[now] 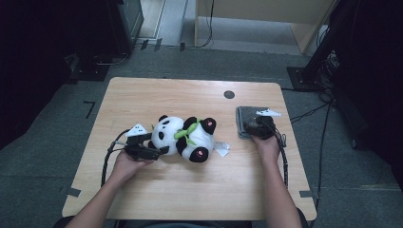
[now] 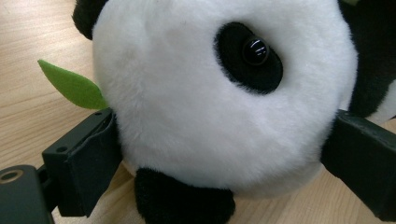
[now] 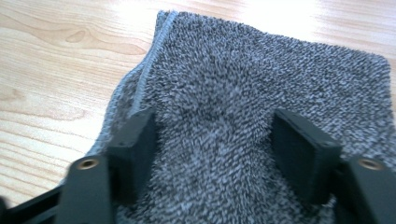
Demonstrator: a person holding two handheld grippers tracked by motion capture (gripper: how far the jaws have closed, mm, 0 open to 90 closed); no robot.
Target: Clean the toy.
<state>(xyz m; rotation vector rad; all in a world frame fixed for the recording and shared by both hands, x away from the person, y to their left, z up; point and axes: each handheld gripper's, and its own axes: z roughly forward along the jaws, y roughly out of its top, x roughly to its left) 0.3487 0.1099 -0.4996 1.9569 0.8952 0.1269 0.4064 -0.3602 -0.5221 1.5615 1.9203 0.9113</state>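
Clamping the head of the black-and-white plush panda [image 2: 224, 102], the left gripper [image 2: 219, 154] has 1 black jaw pressed into the fur on each side — a hold that looks meant to pin the toy steady on the pale wooden table [image 1: 190, 190] while the other hand works. From the high view the panda lies on its back just ahead of that gripper [image 1: 142, 145], its body stretching away toward the right, with a green felt leaf collar [image 1: 186, 131] around the neck and a white tag at its far end. A green leaf tip [image 2: 72, 86] sticks out just beside the left jaw.

The right gripper [image 3: 215, 154] stands partly open over the grey terry cloth [image 3: 261, 88]. Its 2 jaws press down onto the pile with a raised ridge of fabric bunched between them, but the pads do not look closed on it yet. Judging by this, the cloth is being gathered for a pick-up, perhaps to wipe or cover the toy. The cloth [image 1: 247, 118] lies folded flat directly under and ahead of this gripper [image 1: 260, 124], well apart from the panda.

Counted: 1 panda, 1 cloth, 2 grippers, 1 round dark hole [image 1: 229, 94] in the table beyond the cloth.
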